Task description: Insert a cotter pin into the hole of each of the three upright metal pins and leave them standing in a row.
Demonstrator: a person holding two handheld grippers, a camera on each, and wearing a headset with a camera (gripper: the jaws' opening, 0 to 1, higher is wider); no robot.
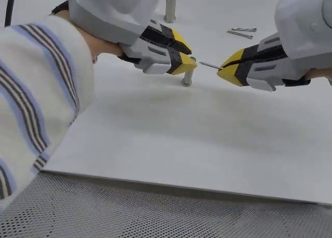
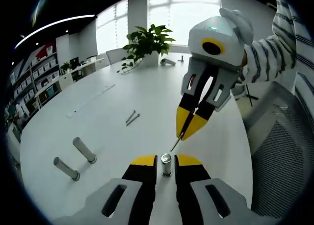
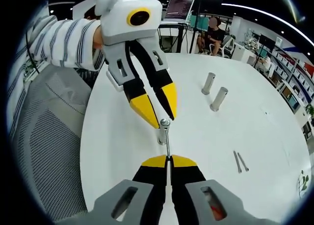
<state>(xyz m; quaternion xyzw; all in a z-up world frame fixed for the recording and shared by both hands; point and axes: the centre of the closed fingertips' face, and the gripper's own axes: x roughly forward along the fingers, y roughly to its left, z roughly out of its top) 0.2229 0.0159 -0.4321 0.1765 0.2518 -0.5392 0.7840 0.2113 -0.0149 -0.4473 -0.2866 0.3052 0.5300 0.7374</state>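
Far pin (image 1: pixel 170 9): top beyond edge

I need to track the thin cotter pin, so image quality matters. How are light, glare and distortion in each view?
Head view: soft, even light, only faint shadow near the metal pin; the cotter pin is thin yet sharp. Left gripper view: the windows are blown out, and fisheye bows the white table. Right gripper view: the same bowing, with the cotter pin crisp at the right gripper.
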